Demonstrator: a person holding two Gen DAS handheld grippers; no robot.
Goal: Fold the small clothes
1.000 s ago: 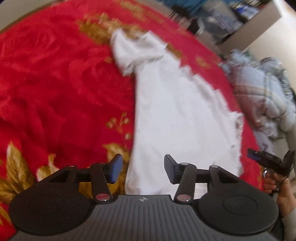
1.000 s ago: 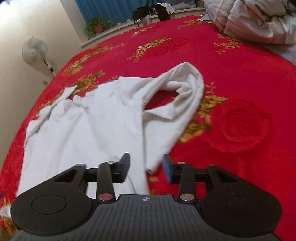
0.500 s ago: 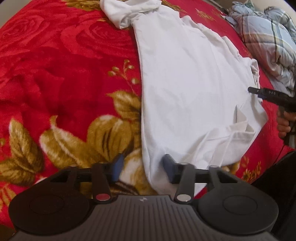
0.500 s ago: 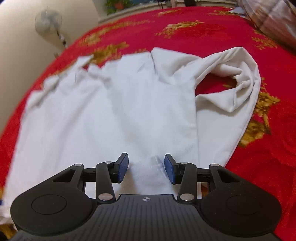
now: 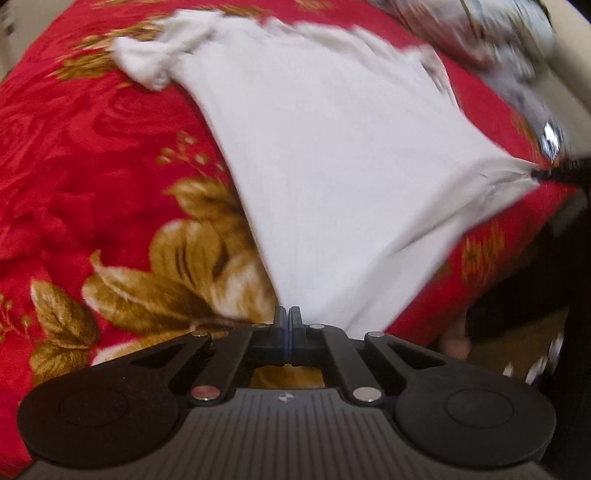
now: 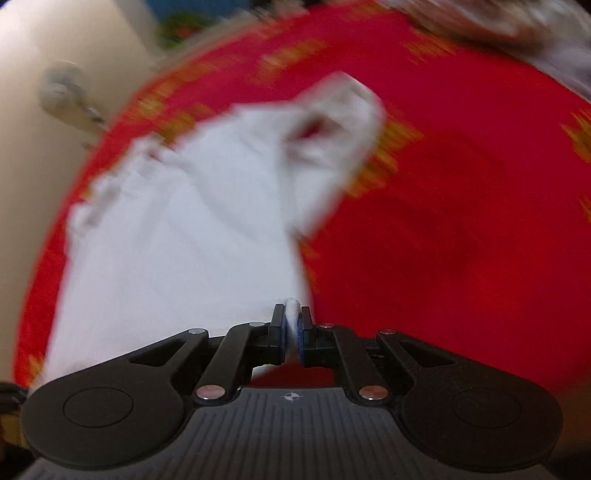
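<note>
I have the white T-shirt (image 5: 332,155), spread across the middle of the red floral bed (image 5: 92,166), pinched at its near hem by my left gripper (image 5: 287,317) and right gripper (image 6: 293,321), both just clenched; next I should probably lift and fold it over.

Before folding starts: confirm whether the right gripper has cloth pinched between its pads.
Yes, a ridge of the white shirt sits clamped in the right gripper.

**Around the bed**

Red blanket (image 5: 92,155) with raised roses and gold leaf print, spread across the bed. Rumpled plaid bedding (image 5: 517,55) heaped at far edge, blurred. Pale standing fan (image 6: 61,92) against cream wall (image 6: 44,37). Green plant (image 6: 181,27) beyond, smeared.
</note>
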